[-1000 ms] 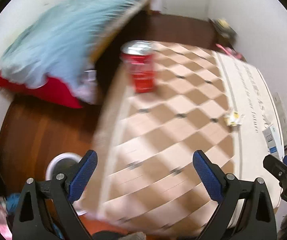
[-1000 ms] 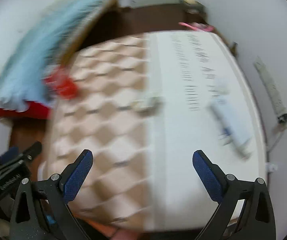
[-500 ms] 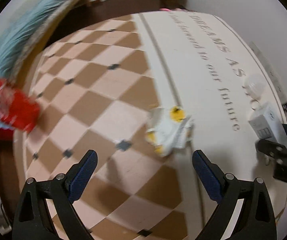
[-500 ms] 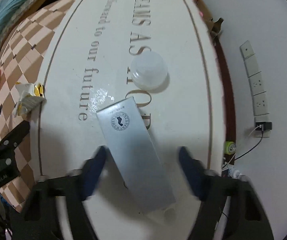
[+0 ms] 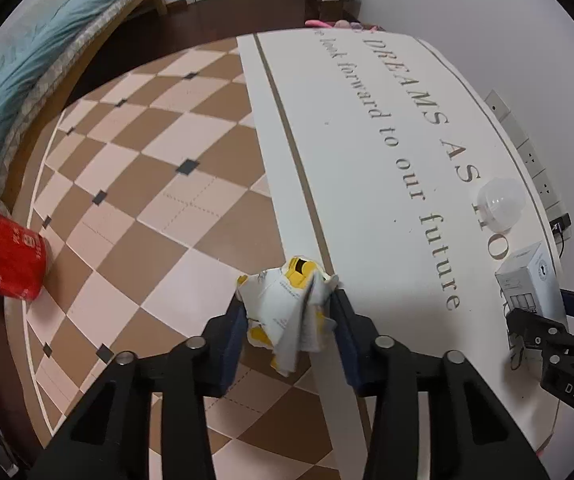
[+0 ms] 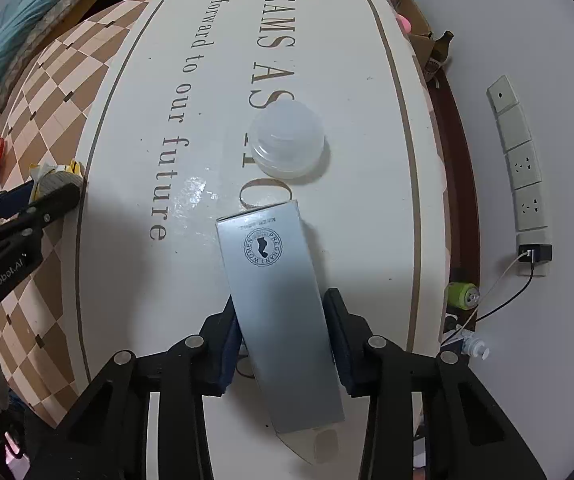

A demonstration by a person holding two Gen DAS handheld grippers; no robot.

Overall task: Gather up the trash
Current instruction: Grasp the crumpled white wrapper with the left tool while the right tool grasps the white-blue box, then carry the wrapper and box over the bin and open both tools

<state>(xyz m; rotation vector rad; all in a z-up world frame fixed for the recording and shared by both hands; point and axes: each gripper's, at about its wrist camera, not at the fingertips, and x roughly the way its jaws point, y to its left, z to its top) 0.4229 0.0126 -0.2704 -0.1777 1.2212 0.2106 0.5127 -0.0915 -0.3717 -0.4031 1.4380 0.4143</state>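
Left claw [image 5: 289, 316]: pressed in on a crumpled paper wrapper [image 5: 287, 312], white with yellow print; both blue pads touched its sides.
Crumpled paper wrapper, place: between the left claw's pads, at their tips, over the seam where the checked part of the surface [image 5: 159, 184] met the white lettered part.
Crumpled paper wrapper, handling: judged very light and soft; it would squash under pressure and could slip out if loosely held. A pinch across its thickest bunch looked safest.
Right claw [image 6: 283, 336]: closed against the long sides of a grey carton [image 6: 279, 300], one pad on each side, near the carton's middle.
Grey carton, place: lying flat on the white surface, its stamped end pointing ahead of the right claw, its other end back under the claw body.
Grey carton, handling: judged light, thin-walled card, smooth-faced; probably empty, so hard squeezing would dent it. The grip across the narrow width suited it.
Translucent plastic lid [image 6: 287, 144]: just ahead of the carton's far end, apart from it, not held.
Red drinks can [image 5: 3, 252]: well to the left of the left claw, near the surface edge, not held.
Green can [image 6: 463, 296]: right of the right claw, off the surface, below the wall sockets [image 6: 523, 168].
Stage, as judged: two pieces gripped, neither clearly lifted; lid and red can were left to collect.
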